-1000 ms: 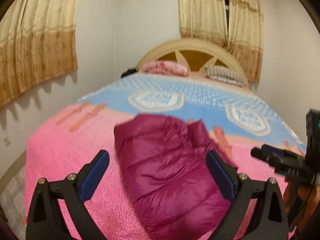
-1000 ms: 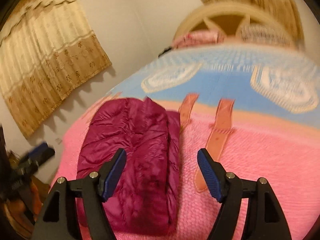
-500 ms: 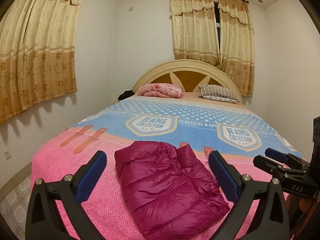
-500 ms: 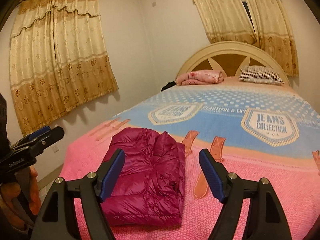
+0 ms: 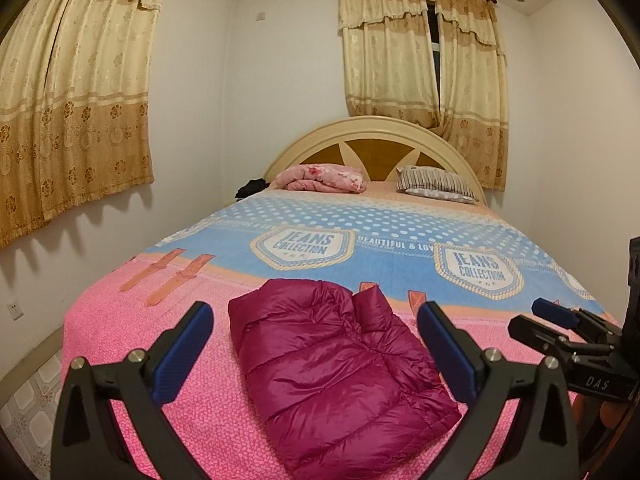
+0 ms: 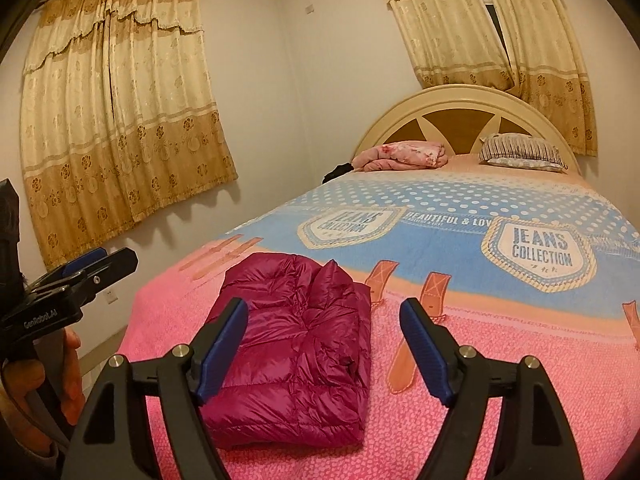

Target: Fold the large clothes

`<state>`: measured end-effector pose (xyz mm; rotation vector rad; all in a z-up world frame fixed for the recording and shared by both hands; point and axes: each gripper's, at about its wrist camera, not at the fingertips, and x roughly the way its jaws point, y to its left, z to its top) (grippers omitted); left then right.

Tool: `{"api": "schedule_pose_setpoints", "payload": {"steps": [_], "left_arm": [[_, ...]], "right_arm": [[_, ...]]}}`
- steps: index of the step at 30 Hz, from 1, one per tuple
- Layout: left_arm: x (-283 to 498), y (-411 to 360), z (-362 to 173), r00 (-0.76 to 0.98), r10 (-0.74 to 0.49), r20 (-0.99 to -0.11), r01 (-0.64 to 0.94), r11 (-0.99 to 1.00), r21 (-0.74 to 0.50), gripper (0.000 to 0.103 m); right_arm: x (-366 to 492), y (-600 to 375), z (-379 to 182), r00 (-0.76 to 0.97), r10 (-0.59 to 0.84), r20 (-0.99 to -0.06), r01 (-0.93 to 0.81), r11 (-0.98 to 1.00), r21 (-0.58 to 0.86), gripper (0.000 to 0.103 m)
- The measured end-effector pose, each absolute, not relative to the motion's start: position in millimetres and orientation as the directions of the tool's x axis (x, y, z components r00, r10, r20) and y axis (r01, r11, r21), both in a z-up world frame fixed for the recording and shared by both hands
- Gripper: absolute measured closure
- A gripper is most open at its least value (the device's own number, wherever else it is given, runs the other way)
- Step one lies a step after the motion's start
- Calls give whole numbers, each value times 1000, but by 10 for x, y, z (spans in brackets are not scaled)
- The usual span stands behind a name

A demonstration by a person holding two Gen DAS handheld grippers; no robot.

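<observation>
the left claw (image 5: pixel 314 350) hangs wide open and empty, and so does the right claw (image 6: pixel 322 346); both are clear above the bed (image 5: pixel 120 340), touching nothing. just ahead and below lies the magenta puffer jacket (image 5: pixel 340 372), already a folded, compact bundle on the pink end of the blanket (image 6: pixel 500 380). its long axis runs away from the claws toward the headboard (image 5: pixel 376 128). it sits centred between the left fingers and off to the left of the right claw, so the left looks nearer for any last tidy.
</observation>
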<state>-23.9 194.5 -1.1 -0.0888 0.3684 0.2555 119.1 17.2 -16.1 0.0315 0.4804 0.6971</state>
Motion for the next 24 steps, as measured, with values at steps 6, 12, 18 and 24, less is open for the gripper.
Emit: {"api": "schedule_pose_setpoints", "payload": {"steps": [6,12,18,24], "left_arm": [[-242,1945,-42,900,229,-372,-261,965,-38,0],[-233,1944,-56,895,242,-374,-271,962,-26,0],[-222,1917,-67,890,260,-376,-284,959,-10,0],[-210,1893,-47,886,262,-381,-284,959,-1,0]], "right_arm": [[1183,174,-193,663,617,-423,-603,776,186,24],[1185,172,-204,662,618,-424,-604,775,186,24],[1184,162,-214,663,616,-425,-602,776,187,24],[1192,114,-226,672,614,-414,-597,780,187,24]]}}
